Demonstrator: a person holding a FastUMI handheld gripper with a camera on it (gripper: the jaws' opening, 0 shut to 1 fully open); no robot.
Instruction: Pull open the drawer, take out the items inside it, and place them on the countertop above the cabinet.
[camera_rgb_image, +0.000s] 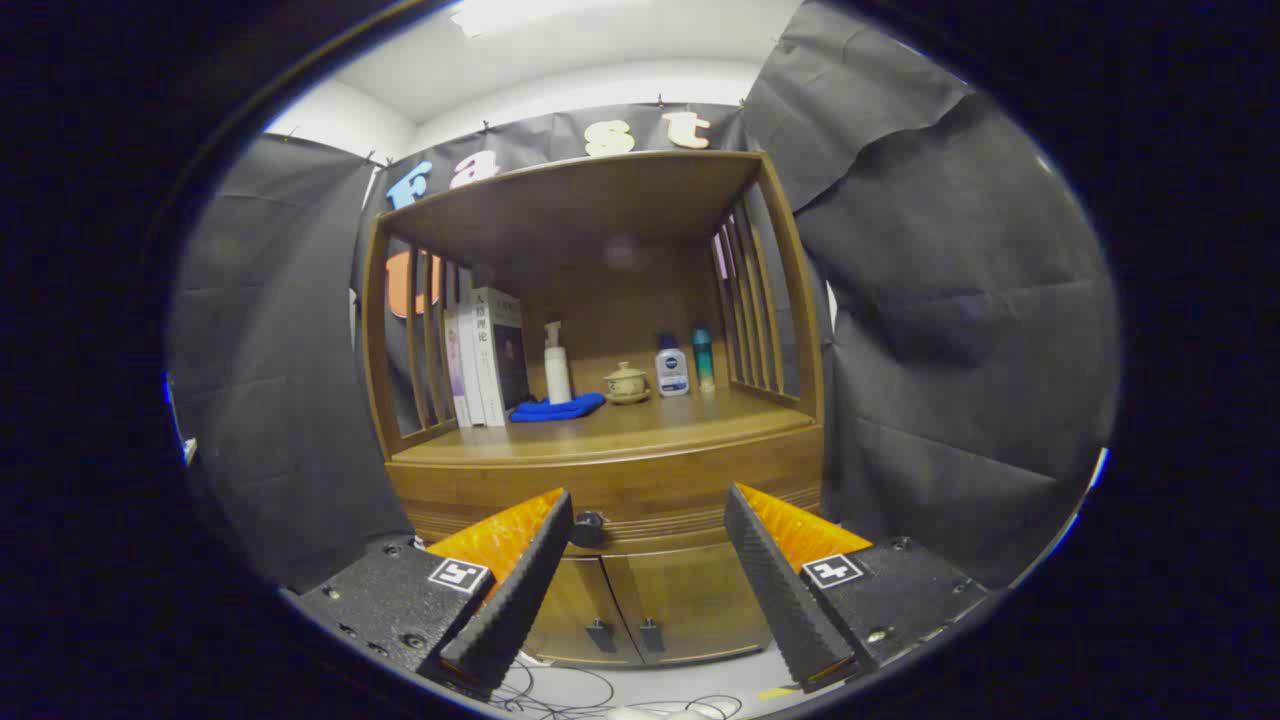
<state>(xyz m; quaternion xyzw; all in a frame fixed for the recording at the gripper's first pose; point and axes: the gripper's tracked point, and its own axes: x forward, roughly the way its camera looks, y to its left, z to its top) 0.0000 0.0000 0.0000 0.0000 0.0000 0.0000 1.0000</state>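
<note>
A wooden cabinet stands ahead of me. Its drawer (640, 487) sits shut under the countertop (640, 425), with a small dark knob (588, 522) just beside my left fingertip. My gripper (650, 510) is open, level with the drawer front, some way short of it, with nothing between the fingers. The drawer's contents are hidden.
On the countertop stand books (487, 355), a white pump bottle (556, 364), a blue cloth (558, 408), a small lidded pot (627, 383), a white bottle (672, 367) and a teal bottle (704, 358). Two lower doors (640, 600) have small handles. Cables (560, 695) lie on the floor.
</note>
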